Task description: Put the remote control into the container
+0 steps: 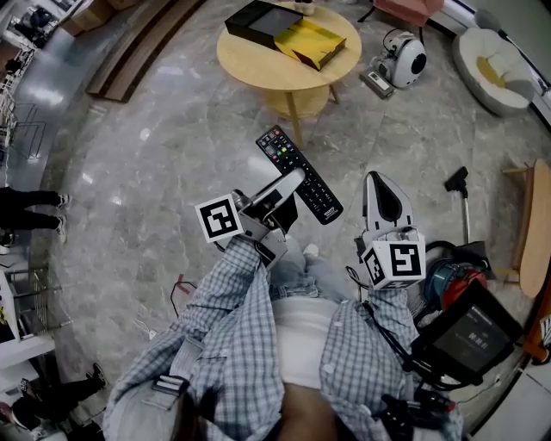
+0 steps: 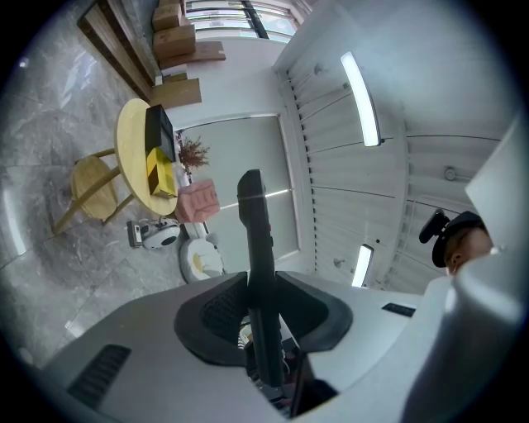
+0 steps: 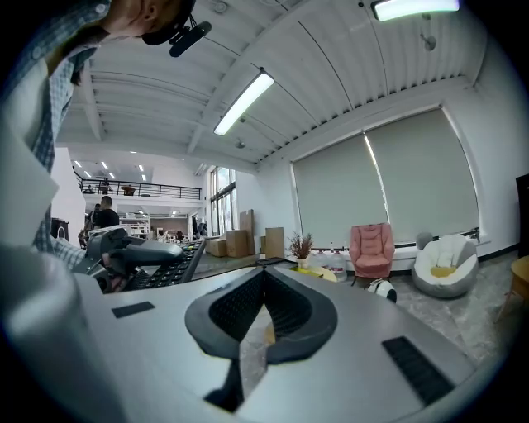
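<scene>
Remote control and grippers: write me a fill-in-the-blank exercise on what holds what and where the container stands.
1. The left gripper is shut on the black ____.
2. The right gripper is ____, with nothing between its jaws.
3. The black container stands on a ____ wooden table.

Missing words: remote control; shut; round.

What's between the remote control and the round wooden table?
Bare marble floor only, seen in the head view; the left tongs hold the remote control short of the table.
</scene>
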